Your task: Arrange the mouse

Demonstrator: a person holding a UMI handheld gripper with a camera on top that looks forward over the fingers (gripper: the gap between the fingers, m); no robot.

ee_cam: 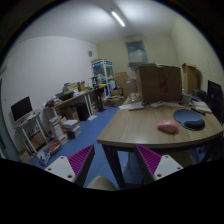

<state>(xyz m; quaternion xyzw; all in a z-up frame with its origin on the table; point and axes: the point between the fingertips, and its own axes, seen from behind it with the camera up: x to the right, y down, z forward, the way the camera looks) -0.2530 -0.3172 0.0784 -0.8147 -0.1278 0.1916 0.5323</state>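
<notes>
Gripper view of an office, taken from well back and above the floor. The gripper (109,160) hangs in free air with its fingers spread apart and nothing between them; the pink pads (82,158) face each other across an empty gap, through which blue carpet (85,132) and a table leg show.

The mouse (168,128), a small reddish-pink body, lies on the wooden table (140,128), ahead of the fingers and off to their right — well apart from them, beyond the table's near edge. Just beside it, further right, sits a dark round mouse pad (189,120); the two appear close, though whether they touch cannot be told. The mouse's long axis seems to run roughly across the view, but it is too small to fix.

A cardboard box (157,83) stands at the far side of the table; a desk with a monitor (21,108) and shelving (101,78) line the far wall.

Judged stage: approach not yet begun in earnest. The coming move turns on one relation — the mouse lies forward and rightward of the gap, so the gripper would need to travel ahead, swing right, and descend over the tabletop before any grasp.
</notes>
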